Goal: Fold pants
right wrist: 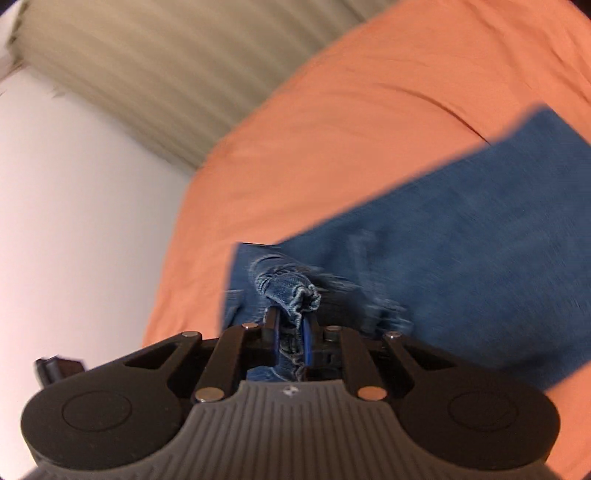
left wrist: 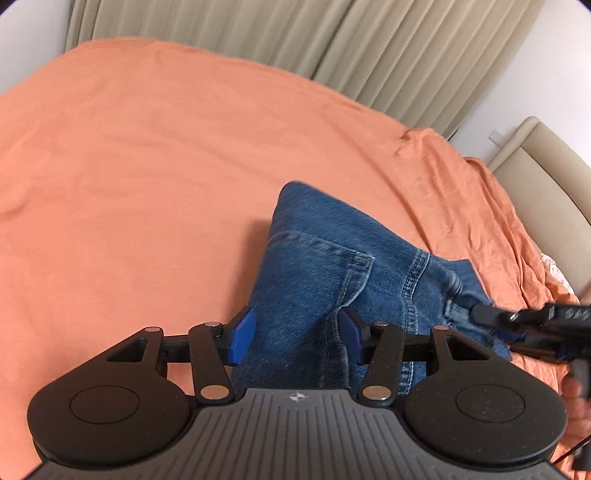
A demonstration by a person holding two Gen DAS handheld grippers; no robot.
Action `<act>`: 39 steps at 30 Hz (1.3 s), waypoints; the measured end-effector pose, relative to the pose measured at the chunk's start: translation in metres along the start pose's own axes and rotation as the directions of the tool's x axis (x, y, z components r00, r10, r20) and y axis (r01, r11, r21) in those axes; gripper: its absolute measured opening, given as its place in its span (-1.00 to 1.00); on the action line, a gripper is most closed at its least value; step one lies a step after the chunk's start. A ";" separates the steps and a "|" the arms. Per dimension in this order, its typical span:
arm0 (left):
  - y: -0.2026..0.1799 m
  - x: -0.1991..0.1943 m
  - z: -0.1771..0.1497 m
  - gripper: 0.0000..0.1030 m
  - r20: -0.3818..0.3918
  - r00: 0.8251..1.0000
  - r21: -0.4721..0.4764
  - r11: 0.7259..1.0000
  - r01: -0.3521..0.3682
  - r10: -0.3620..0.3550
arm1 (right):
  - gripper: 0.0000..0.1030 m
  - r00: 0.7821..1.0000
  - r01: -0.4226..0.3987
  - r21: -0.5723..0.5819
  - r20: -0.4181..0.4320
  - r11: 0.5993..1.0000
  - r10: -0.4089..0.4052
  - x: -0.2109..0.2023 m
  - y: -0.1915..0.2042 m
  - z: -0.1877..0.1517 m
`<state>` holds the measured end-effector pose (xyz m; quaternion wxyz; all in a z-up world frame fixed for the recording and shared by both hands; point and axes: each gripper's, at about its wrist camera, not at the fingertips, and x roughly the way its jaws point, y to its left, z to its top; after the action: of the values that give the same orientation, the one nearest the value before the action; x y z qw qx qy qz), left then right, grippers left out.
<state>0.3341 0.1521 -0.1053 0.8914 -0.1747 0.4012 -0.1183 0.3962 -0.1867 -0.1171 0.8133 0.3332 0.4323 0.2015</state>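
- Blue jeans (left wrist: 332, 258) lie partly folded on a bed (left wrist: 147, 166) covered with an orange sheet, beige curtains (left wrist: 258, 33) behind.
- The right gripper (right wrist: 291, 325) is clenched on a bunched edge of denim, apparently ready to carry that end over for the next fold.
- The left gripper (left wrist: 295, 332) straddles the cloth, its blue pads (left wrist: 242, 336) spread at either side; whether they press the fabric cannot be told.
- A hand (left wrist: 574, 391) shows, blurred, at the right edge of the left wrist view.

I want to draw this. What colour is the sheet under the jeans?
Orange sheet; clearest in the left wrist view.
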 end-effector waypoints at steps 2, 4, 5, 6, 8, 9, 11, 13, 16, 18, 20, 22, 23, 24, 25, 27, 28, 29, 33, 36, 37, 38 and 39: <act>0.000 0.006 -0.002 0.17 -0.012 1.000 0.008 1.000 -0.019 0.019 | -0.86 1.000 0.023 0.022 -0.006 0.999 -0.023 0.009 -0.014 -0.006; -0.001 0.010 -0.002 0.17 -0.022 0.999 0.016 0.999 -0.034 0.035 | -0.83 0.998 0.055 0.017 -0.005 0.998 -0.055 0.020 -0.022 -0.012; -0.001 0.011 -0.001 0.17 -0.029 0.999 0.017 0.999 -0.040 0.040 | -0.81 0.998 0.062 0.025 -0.010 0.998 -0.061 0.025 -0.026 -0.012; 0.000 0.013 -0.001 0.17 -0.033 0.998 0.018 0.999 -0.044 0.044 | -0.76 0.998 0.066 0.033 -0.013 0.997 -0.066 0.031 -0.029 -0.013; 0.000 0.015 -0.001 0.17 -0.041 0.998 0.021 0.999 -0.049 0.050 | -0.54 0.998 0.066 0.044 -0.014 0.997 -0.065 0.038 -0.033 -0.011; 0.000 0.016 -0.002 0.17 -0.044 0.998 0.024 0.998 -0.050 0.051 | -0.39 0.998 0.064 0.047 -0.014 0.997 -0.064 0.041 -0.034 -0.010; 0.002 0.018 -0.002 0.18 -0.046 0.998 0.024 0.999 -0.046 0.047 | -0.34 0.998 0.065 0.049 -0.007 0.997 -0.065 0.043 -0.037 -0.008; 0.002 0.020 -0.002 0.20 -0.050 0.997 0.027 0.998 -0.050 0.051 | -0.34 0.999 0.024 0.078 -0.024 0.997 -0.023 0.048 -0.045 -0.006; 0.003 0.022 -0.003 0.21 -0.051 0.997 0.026 0.998 -0.054 0.056 | -0.53 0.995 -0.069 0.158 -0.062 0.985 0.080 0.061 -0.062 -0.005; 0.001 0.023 -0.003 0.21 -0.048 0.997 0.018 0.998 -0.054 0.055 | -0.52 0.989 -0.102 0.218 -0.087 0.971 0.123 0.071 -0.068 -0.006; 0.001 0.021 -0.003 0.20 -0.041 0.998 0.002 0.999 -0.052 0.052 | -0.56 0.986 -0.110 0.263 -0.093 0.958 0.139 0.076 -0.070 -0.008; 0.004 0.015 -0.001 0.13 -0.030 0.999 -0.026 0.999 -0.043 0.042 | -0.67 0.988 -0.100 0.232 -0.091 0.968 0.124 0.071 -0.057 -0.007; 0.005 0.010 0.000 0.02 -0.015 0.999 -0.038 0.999 -0.039 0.039 | -0.68 0.990 -0.093 0.192 -0.085 0.977 0.111 0.065 -0.045 -0.004; 0.006 0.003 0.002 -0.05 0.007 0.999 -0.046 0.998 -0.034 0.034 | -0.69 0.992 -0.087 0.150 -0.075 0.985 0.099 0.059 -0.032 -0.001; 0.006 -0.005 0.003 -0.16 0.036 0.999 -0.047 0.999 -0.026 0.028 | -0.70 0.993 -0.089 0.101 -0.062 0.991 0.096 0.051 -0.016 0.004; 0.003 -0.021 0.008 -0.16 0.080 0.997 -0.046 0.999 -0.013 0.016 | -0.70 0.995 -0.094 -0.010 -0.038 0.996 0.093 0.033 0.021 0.017; 0.001 -0.027 0.010 -0.16 0.094 0.996 -0.042 0.999 -0.006 0.010 | -0.70 0.996 -0.085 -0.073 -0.030 0.994 0.083 0.025 0.042 0.024; -0.002 -0.034 0.013 -0.17 0.109 0.994 -0.035 0.999 -0.005 0.009 | -0.70 0.998 -0.067 -0.146 -0.018 0.987 0.065 0.017 0.064 0.031; -0.010 -0.053 0.020 -0.17 0.149 0.989 -0.019 1.000 0.009 -0.006 | -0.71 0.999 0.018 -0.381 0.047 0.925 0.000 -0.020 0.131 0.055; -0.016 -0.055 0.022 -0.17 0.153 0.988 -0.017 1.000 0.016 -0.013 | -0.71 0.995 0.092 -0.441 0.081 0.893 -0.062 -0.044 0.153 0.076; -0.018 -0.054 0.022 -0.17 0.149 0.989 -0.013 1.000 0.020 -0.018 | -0.72 0.992 0.120 -0.455 0.097 0.882 -0.085 -0.051 0.156 0.082; -0.020 -0.051 0.022 -0.17 0.144 0.989 -0.009 1.000 0.026 -0.024 | -0.72 0.988 0.147 -0.463 0.109 0.874 -0.108 -0.057 0.157 0.088; -0.023 -0.048 0.022 -0.17 0.138 0.990 -0.004 0.999 0.032 -0.031 | -0.72 0.984 0.171 -0.461 0.117 0.871 -0.131 -0.064 0.154 0.094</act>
<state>0.3178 0.1528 -0.0499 0.9144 -0.1916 0.3364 -0.1187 0.4338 -0.1533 0.0678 0.8999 0.0998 0.3619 0.2220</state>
